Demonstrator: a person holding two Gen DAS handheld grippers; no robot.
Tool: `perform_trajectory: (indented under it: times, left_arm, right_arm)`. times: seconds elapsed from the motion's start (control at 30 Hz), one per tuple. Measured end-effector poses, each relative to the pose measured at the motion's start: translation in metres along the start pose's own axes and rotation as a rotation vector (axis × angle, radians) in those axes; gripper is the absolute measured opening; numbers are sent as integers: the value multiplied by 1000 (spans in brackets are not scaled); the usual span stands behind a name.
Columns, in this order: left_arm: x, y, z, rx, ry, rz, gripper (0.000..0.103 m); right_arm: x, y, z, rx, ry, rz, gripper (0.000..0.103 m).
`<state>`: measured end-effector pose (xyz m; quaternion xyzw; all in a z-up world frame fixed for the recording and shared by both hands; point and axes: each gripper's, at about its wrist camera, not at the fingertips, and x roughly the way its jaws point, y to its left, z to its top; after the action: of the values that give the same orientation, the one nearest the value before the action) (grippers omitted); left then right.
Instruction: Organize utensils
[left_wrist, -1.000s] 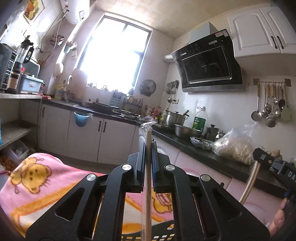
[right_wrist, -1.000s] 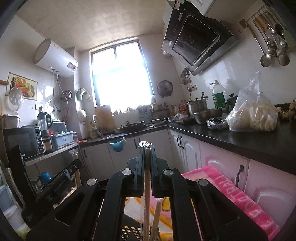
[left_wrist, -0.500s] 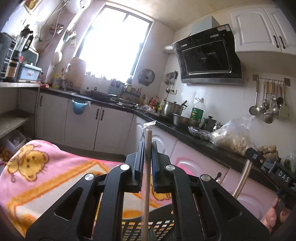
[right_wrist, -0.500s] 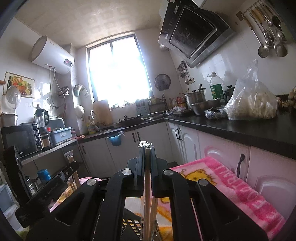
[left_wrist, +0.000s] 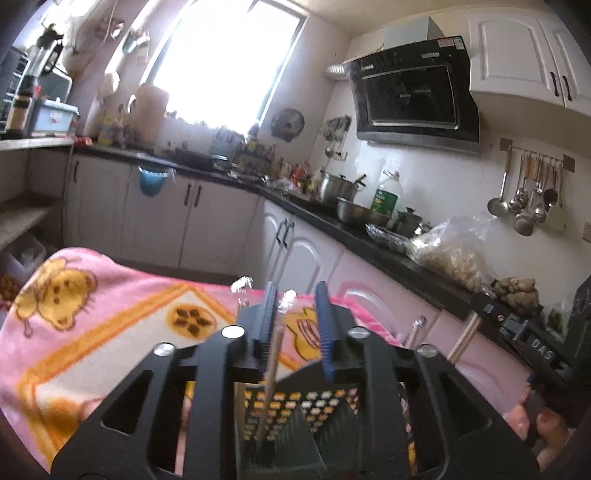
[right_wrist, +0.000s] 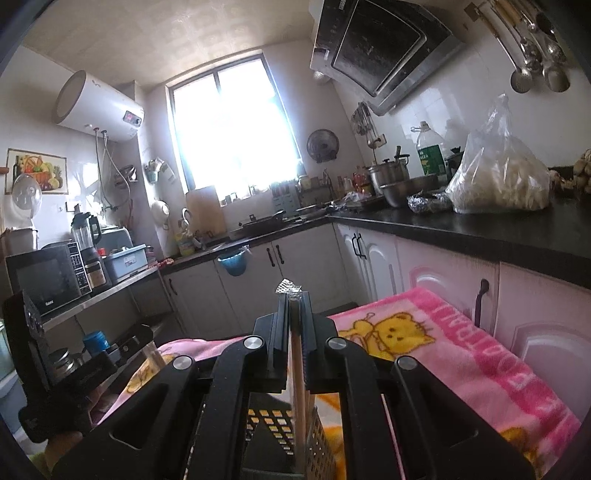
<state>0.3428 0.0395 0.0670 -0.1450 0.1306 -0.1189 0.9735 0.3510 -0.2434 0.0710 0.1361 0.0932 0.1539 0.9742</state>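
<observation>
Camera tipped lower since before, pink blanket, black countertop, bright window

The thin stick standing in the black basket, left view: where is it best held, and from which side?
Grip the stick on its upper shaft, below the wrapped tip, from the near side. It stands almost upright, lower end inside the basket, so only the top is free. The left gripper, its jaws just opening, already straddles it.
</observation>
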Motion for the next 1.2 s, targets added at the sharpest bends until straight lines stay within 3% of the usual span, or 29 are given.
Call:
perform_trajectory:
  times: [0.1,0.23,0.4,0.7,0.77,1.0,1.2]
  left_arm:
    - [-7,-1,-1,7,16,4,19]
    - [-16,0,-1,-6,34,11,27]
    - [-26,-2,-1,-7,66,27,29]
    - [-57,0,-7,-43,78,27,53]
    - [-64,1,-8,-51,81,28,54]
    - [-92,-1,-17,-55,94,43,74]
    - [-114,-1,-29,-65,116,48,82]
  right_arm:
    - [-4,0,-1,11,12,0,9]
    - [-11,-1,1,24,16,-4,29]
    - [-21,-3,1,24,21,-9,32]
    - [-50,-3,-3,-5,44,-21,40]
    - [-55,-2,-5,-6,50,-17,44]
    - [-81,5,-11,-27,75,-5,44]
    - [-103,15,-21,-56,109,13,44]
